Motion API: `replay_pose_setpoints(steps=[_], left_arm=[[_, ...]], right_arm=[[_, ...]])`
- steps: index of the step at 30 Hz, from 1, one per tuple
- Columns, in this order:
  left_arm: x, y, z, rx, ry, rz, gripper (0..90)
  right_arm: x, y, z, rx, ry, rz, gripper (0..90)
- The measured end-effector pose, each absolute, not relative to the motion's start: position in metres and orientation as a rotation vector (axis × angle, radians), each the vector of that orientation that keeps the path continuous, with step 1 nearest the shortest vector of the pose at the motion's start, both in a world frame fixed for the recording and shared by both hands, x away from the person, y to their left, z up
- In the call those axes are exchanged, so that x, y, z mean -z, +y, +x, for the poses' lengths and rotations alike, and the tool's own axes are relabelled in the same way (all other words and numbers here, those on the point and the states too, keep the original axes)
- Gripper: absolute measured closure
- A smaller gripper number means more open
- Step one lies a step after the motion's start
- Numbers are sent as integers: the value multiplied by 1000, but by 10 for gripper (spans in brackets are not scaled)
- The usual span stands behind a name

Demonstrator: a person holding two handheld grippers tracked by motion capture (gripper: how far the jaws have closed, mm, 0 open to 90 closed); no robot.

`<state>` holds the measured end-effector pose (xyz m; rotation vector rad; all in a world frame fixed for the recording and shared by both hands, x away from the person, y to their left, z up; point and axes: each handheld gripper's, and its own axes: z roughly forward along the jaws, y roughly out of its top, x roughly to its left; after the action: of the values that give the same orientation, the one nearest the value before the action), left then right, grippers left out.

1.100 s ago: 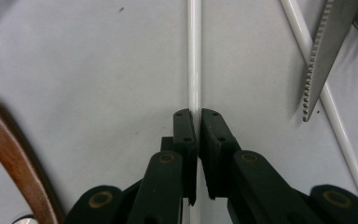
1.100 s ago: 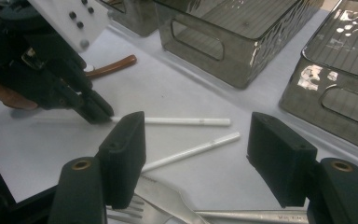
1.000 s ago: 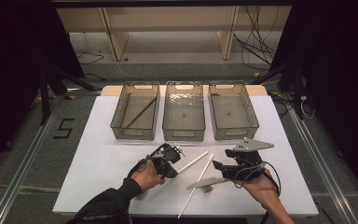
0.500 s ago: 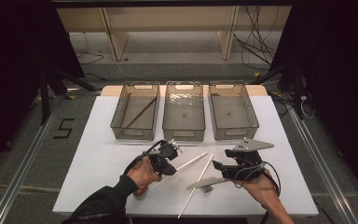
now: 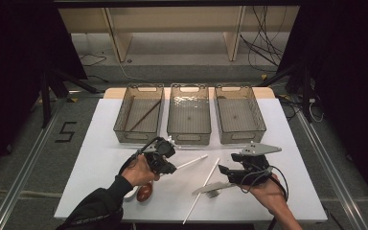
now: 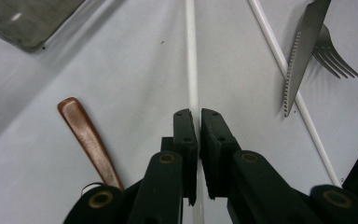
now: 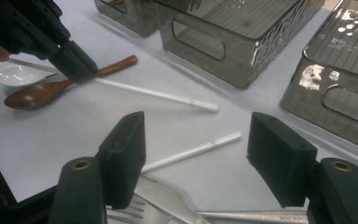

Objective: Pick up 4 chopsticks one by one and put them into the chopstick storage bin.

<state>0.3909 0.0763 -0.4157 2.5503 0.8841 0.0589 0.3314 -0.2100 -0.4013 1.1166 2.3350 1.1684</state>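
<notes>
- White bench top carries three clear plastic bins in a row along its far side: a left bin, a middle bin and a right bin.
- Left gripper, near the bench's middle, has its fingers pressed together on a white chopstick, pinching it close to one end.
- That chopstick runs out from the fingers toward the right and far side, its free end just short of the middle bin.
- Second white chopstick lies loose on the bench, just right of the first, slanting from near-left to far-right.
- Right gripper, held level at the near right, has its fingers spread wide with nothing between them.
- Metal knife and fork lie just below the right gripper, the knife crossing the loose chopstick.
- Brown wooden spoon and a small white spoon lie at the near left, beside the person's left hand.
- Thin dark sticks lie in the left bin.
</notes>
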Motion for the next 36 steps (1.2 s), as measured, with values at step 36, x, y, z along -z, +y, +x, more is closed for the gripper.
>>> replay_pose_setpoints(steps=[36], left_arm=[[335, 149, 411, -232, 986, 2298, 849]], right_arm=[[402, -210, 332, -1166, 2338, 1117, 378]])
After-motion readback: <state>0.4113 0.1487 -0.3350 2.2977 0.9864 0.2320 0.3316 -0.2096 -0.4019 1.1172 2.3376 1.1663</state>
